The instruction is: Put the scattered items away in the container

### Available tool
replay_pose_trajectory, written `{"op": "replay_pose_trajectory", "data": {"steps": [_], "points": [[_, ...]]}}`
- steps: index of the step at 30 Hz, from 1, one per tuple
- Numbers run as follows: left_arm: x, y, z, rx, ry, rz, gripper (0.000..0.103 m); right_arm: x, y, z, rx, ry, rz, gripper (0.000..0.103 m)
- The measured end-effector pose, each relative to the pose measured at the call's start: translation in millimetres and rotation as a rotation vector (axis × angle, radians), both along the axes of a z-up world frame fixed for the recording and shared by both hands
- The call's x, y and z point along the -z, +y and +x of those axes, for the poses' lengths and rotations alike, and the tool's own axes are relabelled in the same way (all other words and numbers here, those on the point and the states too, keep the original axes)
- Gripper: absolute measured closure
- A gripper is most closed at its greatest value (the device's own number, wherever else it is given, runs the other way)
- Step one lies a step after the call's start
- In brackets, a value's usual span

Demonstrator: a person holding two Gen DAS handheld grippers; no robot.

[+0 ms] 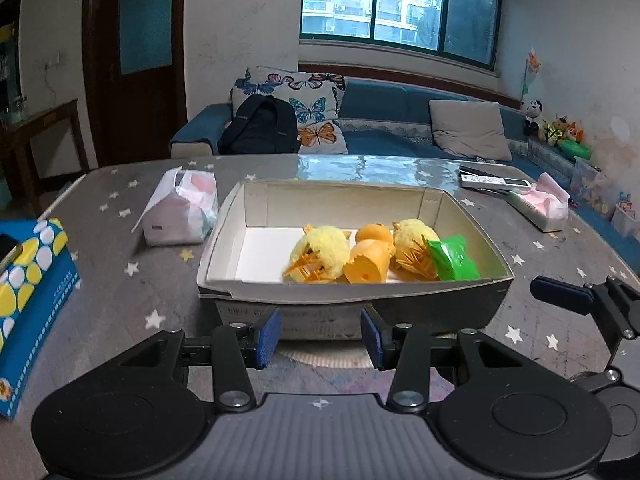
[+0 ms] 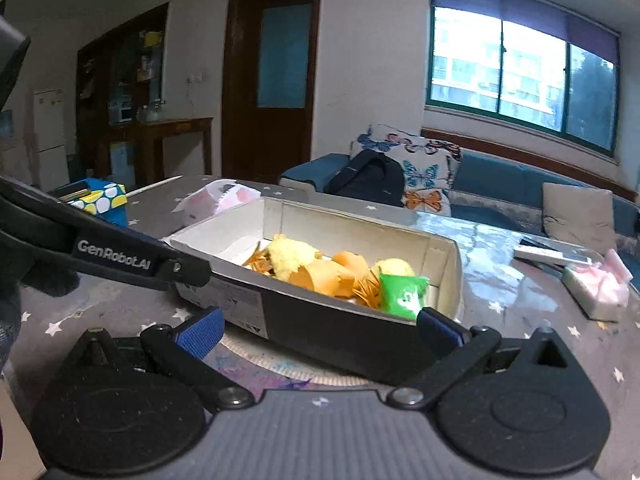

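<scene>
Your left gripper [image 1: 320, 334] has its fingers spread with nothing between the pads; the near wall of the box [image 1: 352, 302] stands just beyond the tips, apart from them as far as you can tell. Your right gripper [image 2: 320, 330] is spread wider and also empty, its pads framing a near corner of the box [image 2: 280, 320] without clearly touching it.

Past the fingers, inside the box, the gathered things lie packed toward its right end: two fluffy chicks [image 1: 320, 250], an orange toy [image 1: 368, 264] between them, and a green packet [image 1: 452, 258] at the far right. The left part of the box floor is bare, so you have room left for more.

The sorting looks close to done. On the table [image 1: 132, 292] no small loose toy shows. What remains outside is larger: a blue carton [image 1: 32, 284] well left of the left fingers, a white bag [image 1: 180, 212] beyond it beside the box's left wall, and, far right, a remote [image 1: 494, 182] and a pink pack [image 1: 544, 204]. Whether these count as scattered items you cannot tell.

For moving, the table is open on both sides of the box. Mind the box's near rim and your left gripper's arm [image 2: 112, 256] crossing left of the right fingers.
</scene>
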State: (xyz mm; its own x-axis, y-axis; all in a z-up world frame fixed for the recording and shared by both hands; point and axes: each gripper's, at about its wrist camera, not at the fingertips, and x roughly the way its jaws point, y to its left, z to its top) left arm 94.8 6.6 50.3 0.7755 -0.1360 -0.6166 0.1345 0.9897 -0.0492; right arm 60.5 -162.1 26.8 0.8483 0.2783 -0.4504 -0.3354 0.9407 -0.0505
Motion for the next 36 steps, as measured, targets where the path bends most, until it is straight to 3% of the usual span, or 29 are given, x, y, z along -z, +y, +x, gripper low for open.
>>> {"op": "replay_pose_trajectory", "data": {"steps": [19,36], "points": [[15,-8,-38,-0.027,0.035,0.002,0.056,5,-10,-28,0.065,0.045,0.037,0.000],[26,-14,-45,-0.048,0.060,0.029,0.056,18,-14,-33,0.086,0.101,0.047,0.000]]}}
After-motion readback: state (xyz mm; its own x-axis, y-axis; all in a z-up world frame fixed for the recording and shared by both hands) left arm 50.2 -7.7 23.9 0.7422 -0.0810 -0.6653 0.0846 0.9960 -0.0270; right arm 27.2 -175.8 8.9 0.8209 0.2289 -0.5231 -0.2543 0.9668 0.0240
